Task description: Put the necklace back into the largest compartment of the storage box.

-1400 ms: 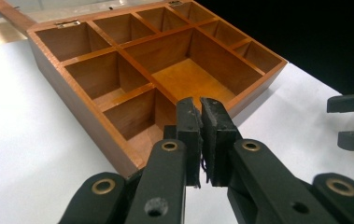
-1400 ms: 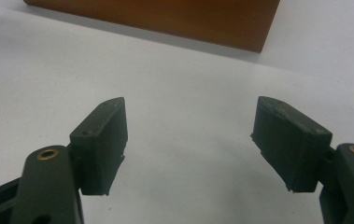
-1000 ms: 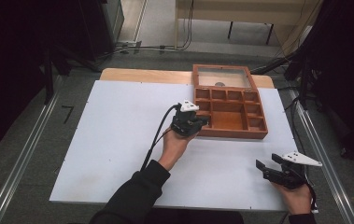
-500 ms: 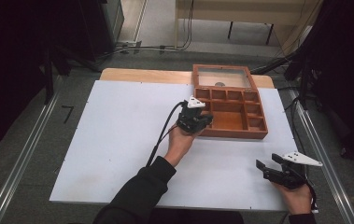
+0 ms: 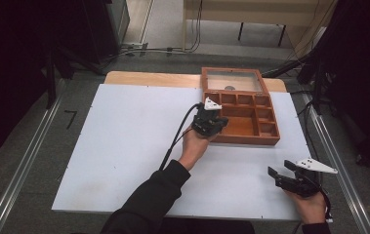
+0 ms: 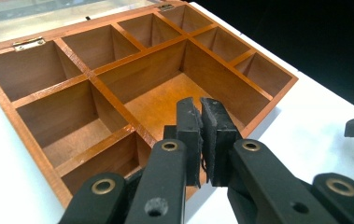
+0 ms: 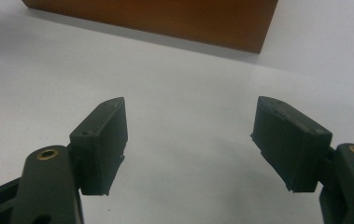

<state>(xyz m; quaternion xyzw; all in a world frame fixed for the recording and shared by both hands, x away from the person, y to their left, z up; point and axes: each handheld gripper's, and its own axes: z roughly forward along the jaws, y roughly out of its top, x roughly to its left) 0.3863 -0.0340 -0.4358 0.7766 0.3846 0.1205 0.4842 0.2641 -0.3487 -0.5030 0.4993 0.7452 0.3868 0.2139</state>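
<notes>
A brown wooden box (image 5: 245,140) with several open compartments sits at the back right of the white board, its glass lid (image 5: 233,80) folded back. My left gripper (image 5: 219,123) hovers over the box's near left corner. In the left gripper view its jaws stand shut (image 6: 200,109) with nothing between them, above the large compartment of the box (image 6: 103,87). My right gripper (image 5: 279,171) rests low near the front right edge, jaws open (image 7: 188,122) and empty, pointing toward the box's side wall (image 7: 165,18).
The white board (image 5: 133,136) lies on a wooden table whose edge (image 5: 148,78) shows behind it. Metal rails (image 5: 24,170) run along the floor on both sides. Cables trail from each gripper.
My left gripper has moved right and slightly away from the person, from beside the box's left edge to over its corner. The right gripper has stayed put.
</notes>
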